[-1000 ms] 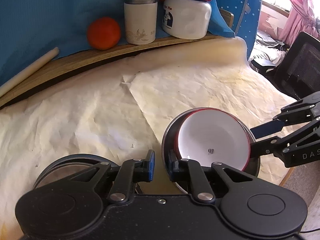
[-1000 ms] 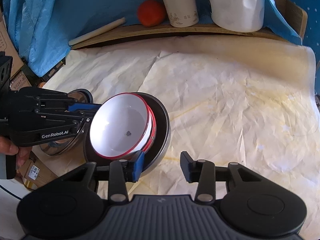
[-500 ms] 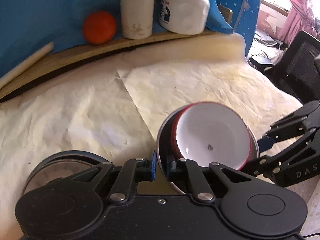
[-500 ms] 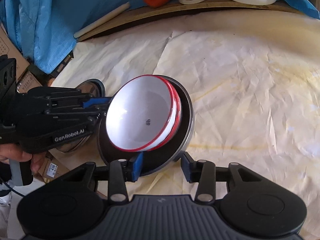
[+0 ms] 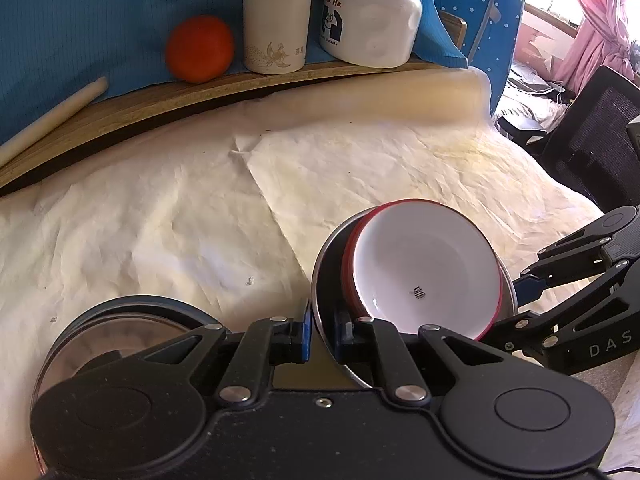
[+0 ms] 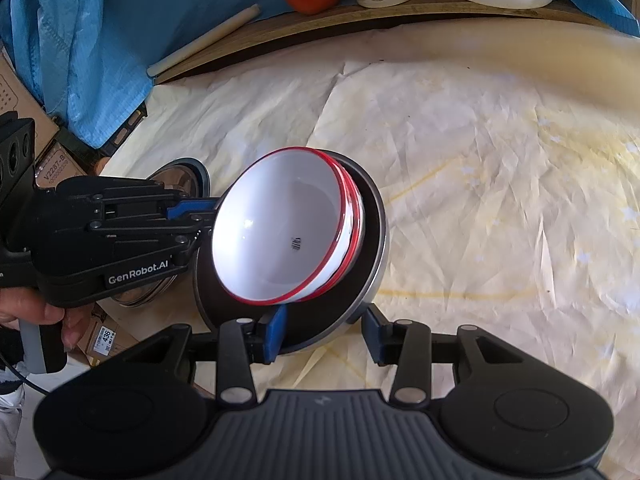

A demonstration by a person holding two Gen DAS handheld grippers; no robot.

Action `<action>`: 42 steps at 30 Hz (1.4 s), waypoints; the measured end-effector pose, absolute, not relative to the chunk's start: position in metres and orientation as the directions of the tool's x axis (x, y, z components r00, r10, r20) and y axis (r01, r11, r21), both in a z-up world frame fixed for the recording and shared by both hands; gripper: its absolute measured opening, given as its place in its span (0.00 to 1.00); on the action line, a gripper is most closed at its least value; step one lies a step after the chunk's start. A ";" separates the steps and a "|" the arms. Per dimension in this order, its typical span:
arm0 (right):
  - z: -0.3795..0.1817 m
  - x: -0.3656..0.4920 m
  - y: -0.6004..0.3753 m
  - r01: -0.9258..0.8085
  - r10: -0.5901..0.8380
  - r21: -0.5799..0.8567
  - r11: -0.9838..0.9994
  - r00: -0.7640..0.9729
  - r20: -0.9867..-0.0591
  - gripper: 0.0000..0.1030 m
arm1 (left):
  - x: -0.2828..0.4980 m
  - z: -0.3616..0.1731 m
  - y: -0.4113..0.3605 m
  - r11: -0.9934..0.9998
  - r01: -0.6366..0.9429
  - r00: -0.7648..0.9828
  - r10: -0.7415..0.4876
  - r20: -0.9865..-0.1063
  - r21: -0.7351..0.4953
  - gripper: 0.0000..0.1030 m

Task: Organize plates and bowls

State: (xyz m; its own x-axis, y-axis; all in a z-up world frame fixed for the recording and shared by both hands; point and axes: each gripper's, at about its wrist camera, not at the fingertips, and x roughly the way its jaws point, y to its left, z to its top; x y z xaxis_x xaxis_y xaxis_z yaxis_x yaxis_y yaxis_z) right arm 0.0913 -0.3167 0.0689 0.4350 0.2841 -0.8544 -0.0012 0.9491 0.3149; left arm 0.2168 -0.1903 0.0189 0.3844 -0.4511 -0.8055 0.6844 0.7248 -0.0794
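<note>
White bowls with red rims (image 5: 428, 276) (image 6: 288, 228) sit stacked inside a dark metal plate (image 5: 326, 280) (image 6: 370, 240). The stack is lifted off the table and tilted. My left gripper (image 5: 322, 330) is shut on the plate's near rim. My right gripper (image 6: 324, 330) straddles the opposite rim with its jaws apart; its left pad touches the plate. A second stack of metal plates (image 5: 120, 320) (image 6: 182, 172) lies on the table at the left.
Crumpled cream paper (image 5: 180, 208) covers the table. On a wooden shelf (image 5: 200, 88) at the back stand an orange (image 5: 200, 48), a white flask (image 5: 278, 20) and a white jug (image 5: 372, 20). A black chair (image 5: 592, 136) is at the right.
The plate with the bowls has risen off the table and tilted more. The right gripper has moved in around its rim.
</note>
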 end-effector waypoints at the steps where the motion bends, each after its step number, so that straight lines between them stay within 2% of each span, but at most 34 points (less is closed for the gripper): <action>1: 0.069 0.091 -0.317 -0.001 0.285 0.316 0.949 0.436 -0.854 0.44 | 0.217 0.019 -0.191 0.725 0.684 0.384 -0.451 -0.806 -0.080 0.10; 15: 0.071 0.085 -0.315 0.017 0.271 0.313 0.950 0.458 -0.847 0.43 | 0.219 0.018 -0.188 0.746 0.657 0.394 -0.465 -0.793 -0.112 0.08; 28: 0.083 0.081 -0.317 0.024 0.236 0.286 0.958 0.499 -0.834 0.38 | 0.216 0.031 -0.186 0.764 0.631 0.426 -0.489 -0.761 -0.138 0.07; 42: 0.102 0.110 -0.274 -0.086 0.278 0.273 0.958 0.505 -0.817 0.37 | 0.219 0.054 -0.132 0.834 0.535 0.513 -0.445 -0.734 -0.132 0.07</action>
